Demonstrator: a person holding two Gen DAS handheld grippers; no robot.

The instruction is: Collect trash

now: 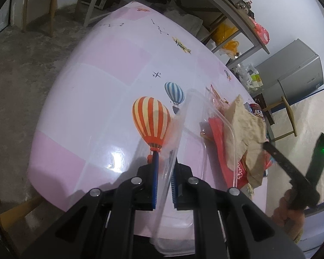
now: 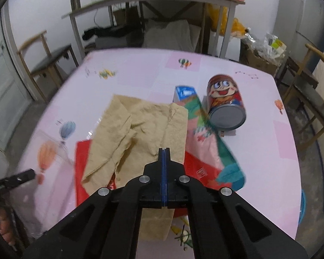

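**Napkin pinched, container waiting, most of the trash not yet in**

Big picture first: the pink balloon-print table carries a loose heap of litter, and by my reading the job is in its early stretch. The clear plastic container stands tipped up on its side, its wall clamped between the narrow left tongs; it looks like the collecting bin, with red wrappers showing through or against its wall.

Next, the tan crumpled napkin. The right tongs are shut tight on its near edge, pads together with paper caught between them, and it drapes over the red wrapper.

Left to collect, going down in size: the colourful flattened carton, the red wrapper, and the cartoon-face can lying on its side beside the carton, near the far corner.

Hard to tell: whether the wrappers sit inside the container or merely behind it, since the wall is see-through. The lower part of the container is cut off by the tongs. The right view is smeared, so the prints on the carton stay unreadable.
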